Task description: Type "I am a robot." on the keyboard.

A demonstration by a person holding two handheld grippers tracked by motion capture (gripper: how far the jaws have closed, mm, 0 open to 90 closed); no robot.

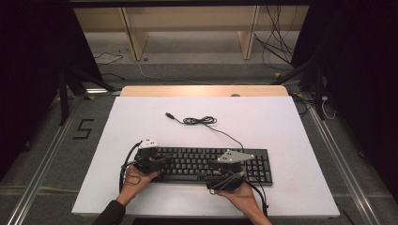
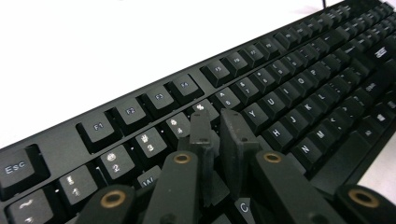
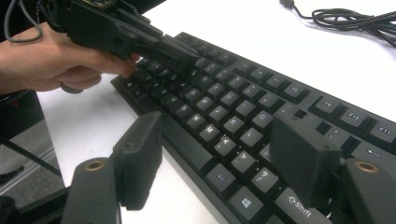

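A black keyboard (image 1: 211,164) lay at 6 o'clock on the white table (image 1: 281,122). The left gripper (image 2: 219,128), jaws nearly clenched on nothing, hovered over its number keys; the right gripper (image 3: 224,154) hung released above the keyboard's near edge.

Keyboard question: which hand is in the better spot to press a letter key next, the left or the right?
Probably the left. Its tongs are nearly closed, tips low over the keyboard near the number row, like one pointing finger. The right tongs stand wide open by the Shift key, so they would need closing first.
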